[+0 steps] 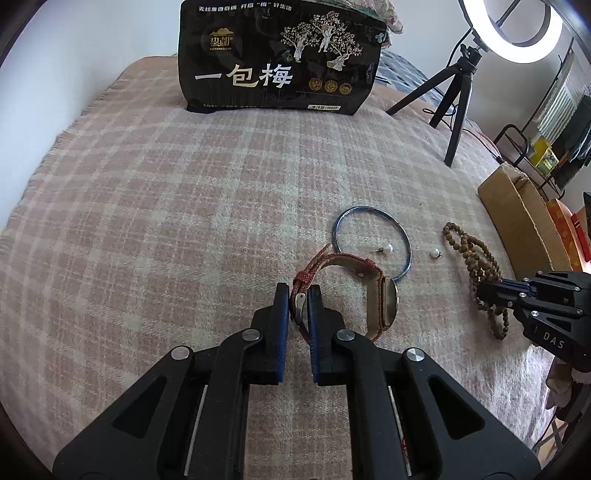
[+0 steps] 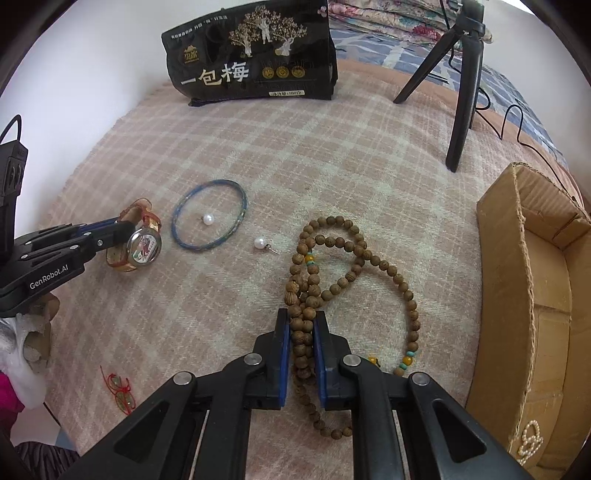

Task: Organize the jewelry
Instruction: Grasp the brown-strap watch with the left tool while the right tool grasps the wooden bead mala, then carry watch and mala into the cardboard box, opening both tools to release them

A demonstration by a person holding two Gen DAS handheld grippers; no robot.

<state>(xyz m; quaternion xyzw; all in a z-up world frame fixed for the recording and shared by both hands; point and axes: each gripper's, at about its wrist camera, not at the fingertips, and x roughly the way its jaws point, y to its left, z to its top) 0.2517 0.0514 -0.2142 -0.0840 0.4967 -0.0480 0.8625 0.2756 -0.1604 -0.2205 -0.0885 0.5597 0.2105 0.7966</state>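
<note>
Left hand-held gripper: jaws nearly closed on the red woven strap of the wristwatch, near the buckle; the watch case lies on its edge just ahead and to the right of the fingertips, resting on the bed blanket.

Right hand-held gripper: jaws drawn close around a bunched section of the wooden bead strand; most of the strand trails ahead and to the right on the blanket, some loops behind the fingertips.

Handling, judged: lift each piece straight up and slowly. The strap grip is thin and off-centre, so the heavy case may swing. The bead loops hang long and may drag or snag; raise them clear before carrying.

Likely destination: cardboard box, open-topped, close on the right of the right hand-held gripper; a small pearl string already lies inside.

Nearby items:
- Blue bangle, ahead-left of the right hand-held gripper, touching the watch side in the left view.
- Pearl earring inside the bangle.
- Second pearl earring between bangle and beads; risk of being swept by trailing loops.
- Red cord charm, near left.
- Black snack bag, far ahead.
- Tripod, far ahead-right, with ring light.
</note>
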